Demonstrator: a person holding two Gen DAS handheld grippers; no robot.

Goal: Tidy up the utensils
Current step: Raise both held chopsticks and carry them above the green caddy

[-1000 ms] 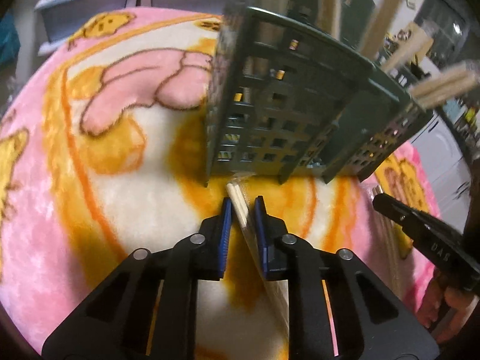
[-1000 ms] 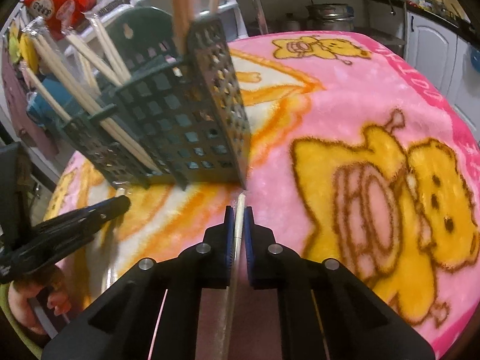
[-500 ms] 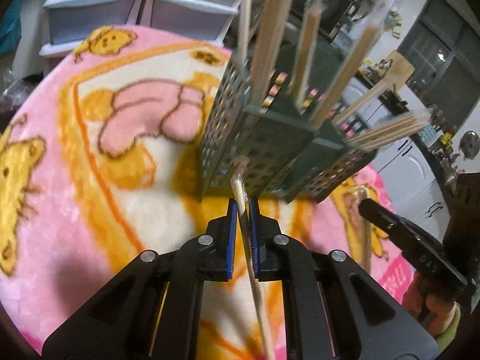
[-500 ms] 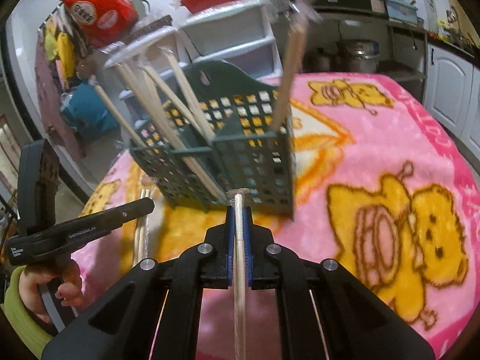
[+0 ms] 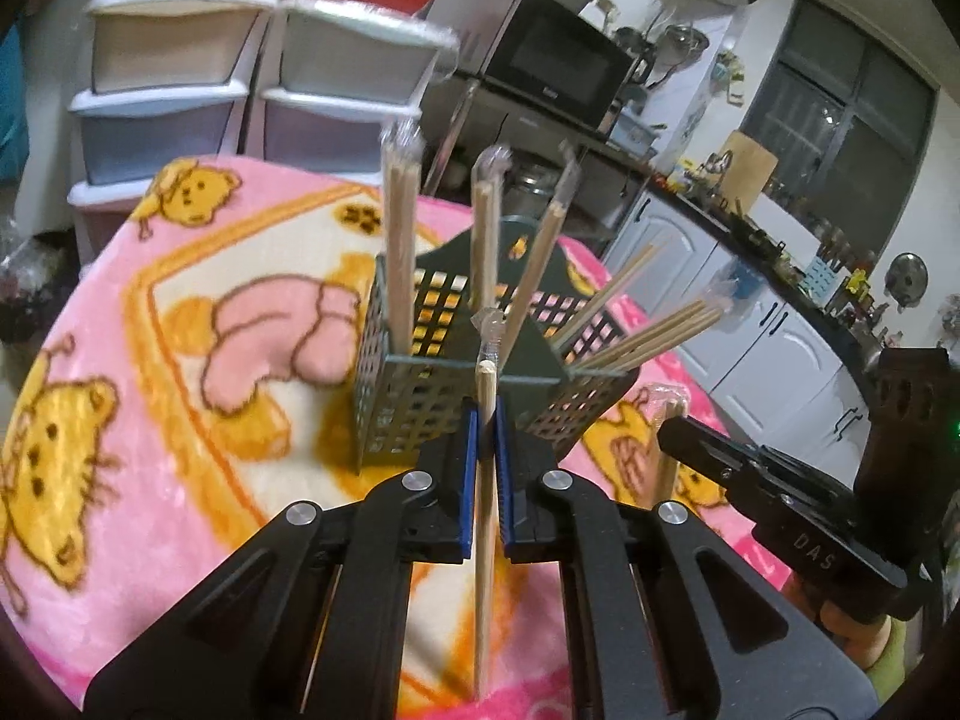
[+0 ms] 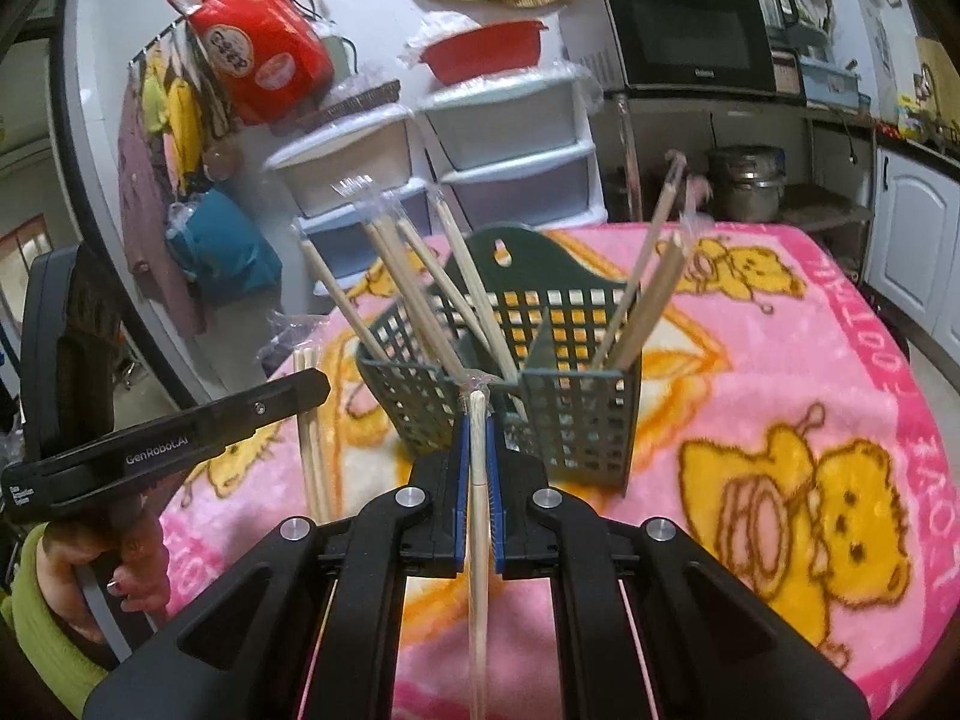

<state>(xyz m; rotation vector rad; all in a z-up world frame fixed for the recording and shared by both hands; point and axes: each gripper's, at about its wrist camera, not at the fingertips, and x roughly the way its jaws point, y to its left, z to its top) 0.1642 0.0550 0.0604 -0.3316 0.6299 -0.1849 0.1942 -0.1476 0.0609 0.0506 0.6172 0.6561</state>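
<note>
On the pink cartoon-bear blanket [image 6: 840, 312] stands the dark green perforated utensil basket [image 6: 576, 414], upright, with a taller back panel that has a hanging hole. Wooden chopsticks [image 6: 414, 294] lean out of its compartments at several angles, many with clear wrapping over their upper ends; in the right wrist view one bundle tilts left and another pair [image 6: 648, 294] tilts right from the right-hand compartment.

In front of the basket, the left gripper [image 5: 486, 420] has its blue-padded jaws pressed onto a wrapped pair of chopsticks [image 5: 485, 516], whose tip pokes up just ahead of the pads, in line with the basket's near corner. The left jaws have just been closing, with that pair between them. The right gripper [image 6: 477, 426] pinches its own wrapped chopsticks [image 6: 478, 516] the same way, the crinkled wrapper end reaching the basket's front rim in the picture.

Each gripper appears in the other's view: the right one at the right edge of the left view, the left one at the left edge of the right view, gripped by a hand [image 6: 90, 564] in a green sleeve [image 6: 36, 630]. The chopsticks it carries show there hanging below its fingers.

Beyond the table are plastic drawer units [image 5: 174, 78], a red bowl [image 6: 480, 51], a microwave [image 6: 690, 39], a red bag [image 6: 258, 54] and white cabinets [image 5: 774, 348].
</note>
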